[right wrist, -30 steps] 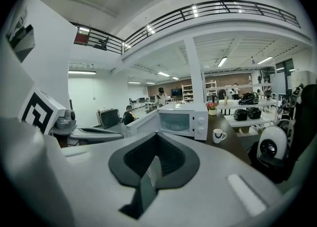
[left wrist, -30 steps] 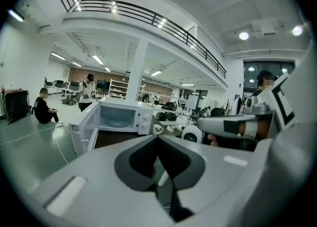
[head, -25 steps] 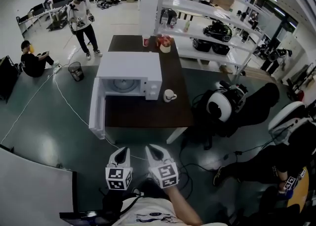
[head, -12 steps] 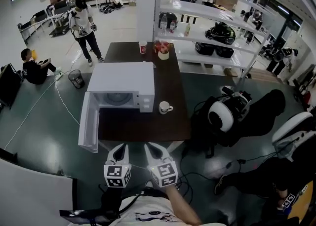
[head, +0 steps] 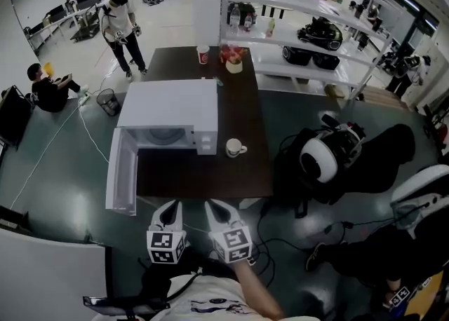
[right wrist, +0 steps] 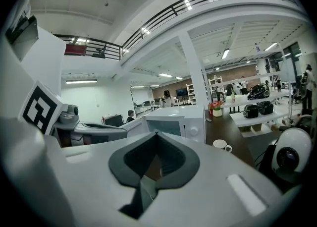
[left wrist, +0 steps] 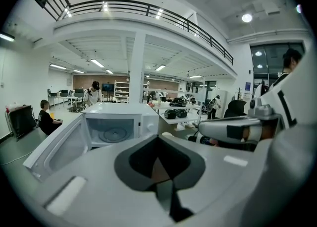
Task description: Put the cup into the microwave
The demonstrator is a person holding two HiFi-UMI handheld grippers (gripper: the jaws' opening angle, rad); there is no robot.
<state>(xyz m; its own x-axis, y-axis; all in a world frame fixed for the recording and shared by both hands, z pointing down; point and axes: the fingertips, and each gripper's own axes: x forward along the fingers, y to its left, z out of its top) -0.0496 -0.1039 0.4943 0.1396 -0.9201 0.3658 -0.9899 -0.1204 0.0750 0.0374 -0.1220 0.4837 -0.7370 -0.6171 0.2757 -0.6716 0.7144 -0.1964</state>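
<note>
A white cup [head: 235, 148] with a handle stands on the dark table [head: 210, 179], just right of the white microwave [head: 168, 106]. The microwave door [head: 121, 172] hangs open toward me on the left, and the glass turntable shows inside. My left gripper [head: 170, 207] and right gripper [head: 213, 207] are side by side before the table's near edge, both shut and holding nothing. The left gripper view looks into the microwave [left wrist: 115, 128] past the left gripper [left wrist: 158, 138]. The right gripper view has the cup [right wrist: 221, 144] beyond the right gripper [right wrist: 156, 134], on the right.
A red cup [head: 203, 55] and a flower pot [head: 233, 62] stand at the table's far end. White shelving [head: 309, 15] runs along the right. A black-and-white robot [head: 323, 158] lies on the floor by the table's right side. One person stands [head: 121, 22] and another sits [head: 45, 88] far left.
Both grippers have come forward together toward the table's near edge. The table and microwave now sit lower and closer in the head view. Both grippers stayed shut.
</note>
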